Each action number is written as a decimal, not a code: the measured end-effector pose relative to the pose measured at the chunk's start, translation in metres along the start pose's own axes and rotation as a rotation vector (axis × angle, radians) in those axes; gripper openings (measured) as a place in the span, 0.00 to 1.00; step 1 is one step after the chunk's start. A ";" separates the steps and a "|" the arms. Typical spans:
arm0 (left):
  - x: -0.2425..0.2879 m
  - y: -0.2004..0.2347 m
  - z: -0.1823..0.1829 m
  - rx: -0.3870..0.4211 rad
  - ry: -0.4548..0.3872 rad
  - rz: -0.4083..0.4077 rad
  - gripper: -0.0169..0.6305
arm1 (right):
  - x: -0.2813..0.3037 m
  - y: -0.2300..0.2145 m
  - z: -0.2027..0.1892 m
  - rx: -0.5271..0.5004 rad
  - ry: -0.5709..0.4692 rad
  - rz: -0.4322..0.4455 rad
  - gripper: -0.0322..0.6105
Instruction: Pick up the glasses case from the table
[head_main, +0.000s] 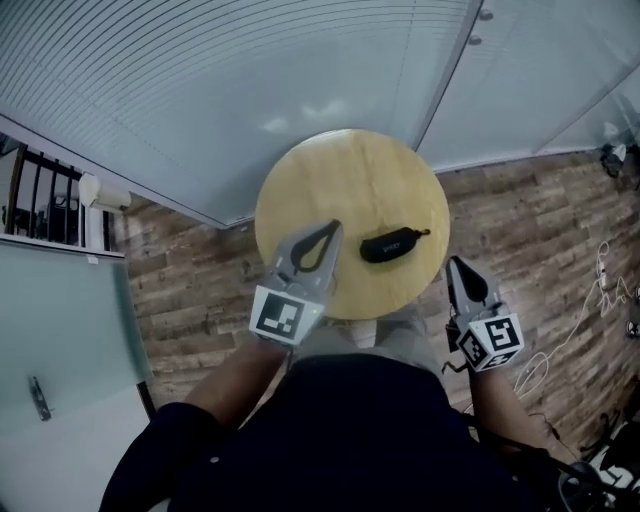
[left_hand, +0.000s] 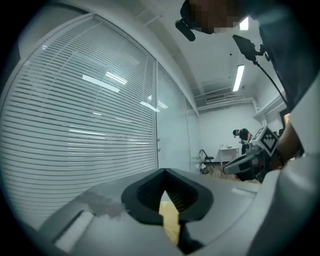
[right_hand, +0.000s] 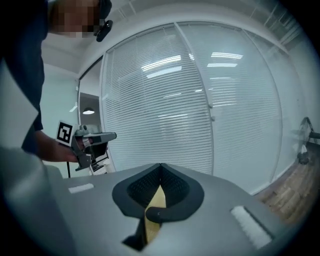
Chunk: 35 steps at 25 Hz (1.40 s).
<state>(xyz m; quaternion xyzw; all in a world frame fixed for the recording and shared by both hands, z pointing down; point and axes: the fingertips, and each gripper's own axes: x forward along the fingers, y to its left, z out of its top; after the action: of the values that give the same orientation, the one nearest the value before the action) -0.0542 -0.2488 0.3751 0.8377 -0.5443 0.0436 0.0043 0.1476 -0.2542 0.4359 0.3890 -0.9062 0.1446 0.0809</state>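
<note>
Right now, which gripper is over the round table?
The left gripper: its tip hangs above the wooden table, while the right gripper sits just past its edge.

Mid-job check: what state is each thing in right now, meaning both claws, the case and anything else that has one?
Left claw: shut, empty, over the table's left part.
Right claw: shut, empty, beside the table's right edge.
Glasses case: closed, lying flat on the table, touched by neither claw.
Blinds: lowered.
</note>
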 end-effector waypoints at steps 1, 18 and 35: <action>0.001 0.007 -0.002 -0.001 0.005 0.038 0.03 | 0.013 -0.003 -0.001 -0.016 0.019 0.049 0.06; 0.018 0.034 -0.026 -0.138 0.117 0.734 0.03 | 0.112 -0.006 -0.026 -0.593 0.220 1.073 0.06; -0.026 0.067 -0.134 -0.213 0.135 0.845 0.03 | 0.164 0.010 -0.155 -0.753 0.354 1.166 0.22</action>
<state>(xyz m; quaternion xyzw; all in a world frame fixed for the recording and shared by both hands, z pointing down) -0.1350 -0.2453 0.5036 0.5317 -0.8391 0.0398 0.1081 0.0339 -0.3091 0.6225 -0.2424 -0.9282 -0.0973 0.2650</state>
